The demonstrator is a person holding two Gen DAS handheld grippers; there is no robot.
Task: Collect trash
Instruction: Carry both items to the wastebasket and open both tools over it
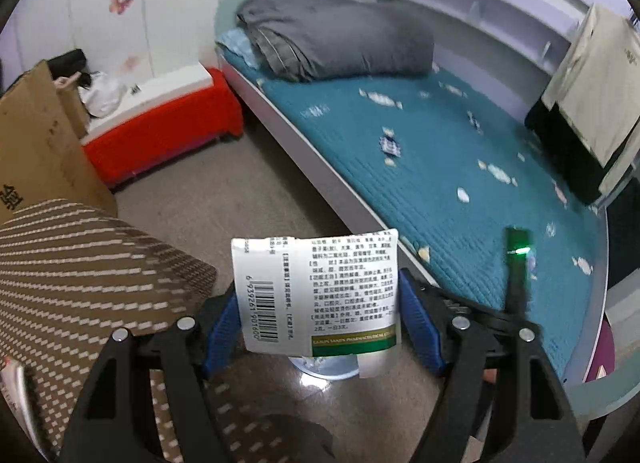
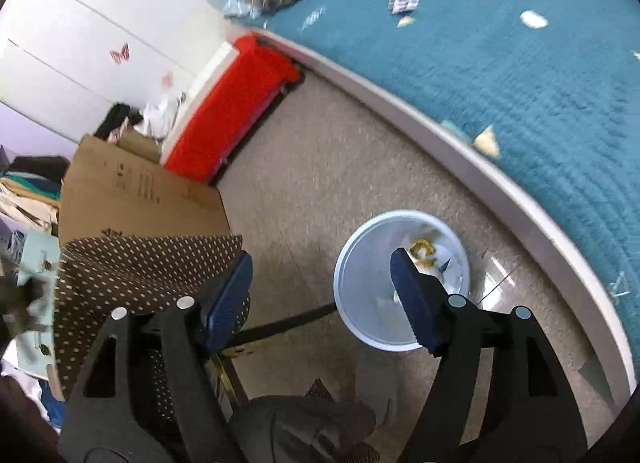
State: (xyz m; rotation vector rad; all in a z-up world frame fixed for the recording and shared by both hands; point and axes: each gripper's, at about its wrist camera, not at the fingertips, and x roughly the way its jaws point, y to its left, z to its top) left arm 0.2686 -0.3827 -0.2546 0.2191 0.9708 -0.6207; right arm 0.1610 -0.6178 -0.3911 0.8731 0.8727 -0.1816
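My left gripper (image 1: 318, 291) is shut on a white medicine box (image 1: 320, 287) printed with a barcode and a green band, its blue pads (image 1: 224, 319) pressing on both sides. Just under the box a bit of the pale round bin (image 1: 324, 369) shows. In the right wrist view that white bin (image 2: 360, 303) stands on the floor beside the bed, with yellow and white scraps (image 2: 424, 253) inside. My right gripper (image 2: 322, 263) hangs over the bin's left rim, open, with nothing between its fingers (image 2: 412, 299). A small checked wrapper (image 1: 390, 145) (image 2: 404, 3) lies on the bed cover.
The teal bed (image 1: 440, 183) (image 2: 540, 83) runs along the right with a folded grey quilt (image 1: 340, 39). A red storage box (image 1: 160, 135) (image 2: 232, 107) and a cardboard box (image 1: 36, 143) (image 2: 136, 199) stand at the left. A brown patterned seat (image 1: 80, 263) (image 2: 140, 275) is close by.
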